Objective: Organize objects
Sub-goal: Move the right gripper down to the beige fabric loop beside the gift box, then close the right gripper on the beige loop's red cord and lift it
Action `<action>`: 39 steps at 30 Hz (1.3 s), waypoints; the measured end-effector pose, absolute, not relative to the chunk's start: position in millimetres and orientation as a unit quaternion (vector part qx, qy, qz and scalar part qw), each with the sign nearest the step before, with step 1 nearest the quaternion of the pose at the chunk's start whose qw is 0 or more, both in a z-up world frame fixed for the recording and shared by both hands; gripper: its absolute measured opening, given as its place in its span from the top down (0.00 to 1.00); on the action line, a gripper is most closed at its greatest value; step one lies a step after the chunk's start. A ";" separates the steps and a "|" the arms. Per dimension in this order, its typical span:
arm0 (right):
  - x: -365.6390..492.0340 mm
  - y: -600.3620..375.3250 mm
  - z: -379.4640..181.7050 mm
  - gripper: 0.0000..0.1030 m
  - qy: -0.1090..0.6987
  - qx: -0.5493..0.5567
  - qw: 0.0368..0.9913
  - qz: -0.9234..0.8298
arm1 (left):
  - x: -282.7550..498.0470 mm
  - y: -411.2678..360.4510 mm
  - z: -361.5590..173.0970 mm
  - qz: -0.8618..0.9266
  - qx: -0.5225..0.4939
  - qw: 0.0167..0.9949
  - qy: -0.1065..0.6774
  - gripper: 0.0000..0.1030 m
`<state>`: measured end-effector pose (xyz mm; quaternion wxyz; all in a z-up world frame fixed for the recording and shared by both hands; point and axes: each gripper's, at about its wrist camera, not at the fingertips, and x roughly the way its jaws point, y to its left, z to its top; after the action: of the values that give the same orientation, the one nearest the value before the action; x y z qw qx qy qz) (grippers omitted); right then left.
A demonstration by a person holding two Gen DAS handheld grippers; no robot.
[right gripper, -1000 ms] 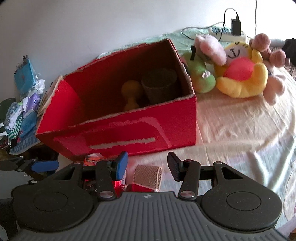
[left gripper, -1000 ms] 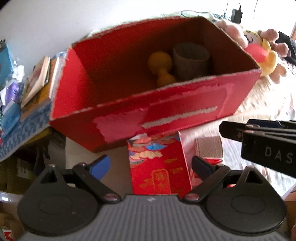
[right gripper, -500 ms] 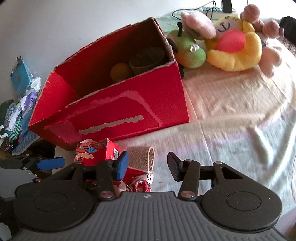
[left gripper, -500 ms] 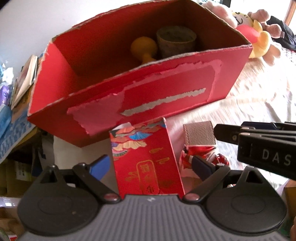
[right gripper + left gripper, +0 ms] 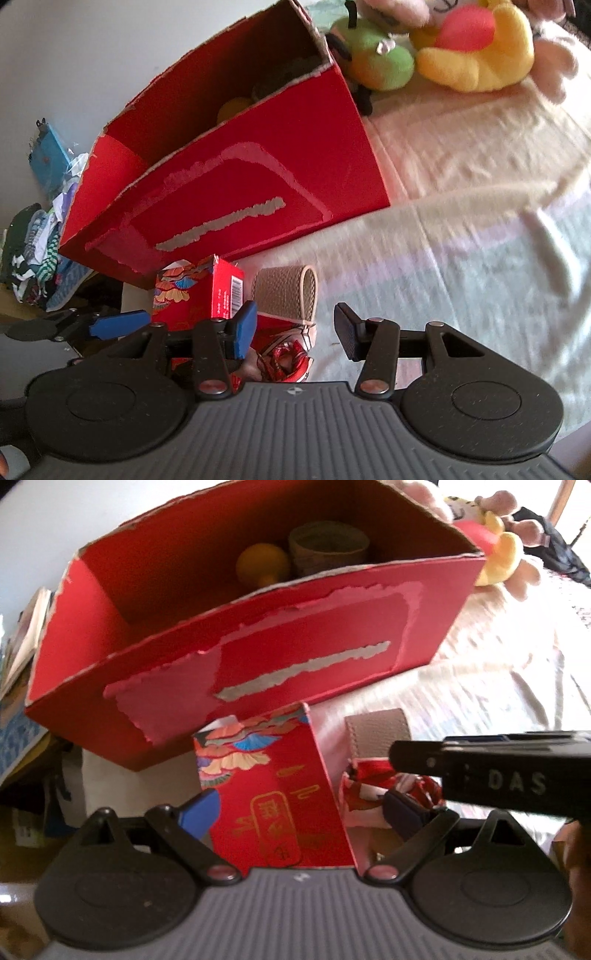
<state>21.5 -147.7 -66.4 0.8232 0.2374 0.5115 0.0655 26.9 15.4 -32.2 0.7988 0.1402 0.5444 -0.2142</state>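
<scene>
An open red box (image 5: 258,642) with torn label patches on its front stands on the pale bed sheet, near the edge. Inside, toward its far right corner, sit a yellow gourd-shaped toy (image 5: 263,565) and a dark woven cup (image 5: 328,550), side by side. Just in front of the box a small red carton (image 5: 273,794) with gold characters and a floral top stands upright. Beside it to the right lies a beige leather pouch (image 5: 288,293) and, nearer, a red-and-white patterned bundle (image 5: 286,354), possibly cloth, touching the pouch.
</scene>
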 end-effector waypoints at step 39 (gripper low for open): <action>34.2 -184.6 -84.2 0.70 0.502 0.268 0.819 0.071 | 17.2 -13.0 -25.5 -0.364 0.100 0.765 0.521 0.12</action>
<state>34.2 -184.6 -84.2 0.8189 0.2685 0.5023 0.0712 17.2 -13.0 -25.5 0.7654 0.0998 0.5211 -0.3642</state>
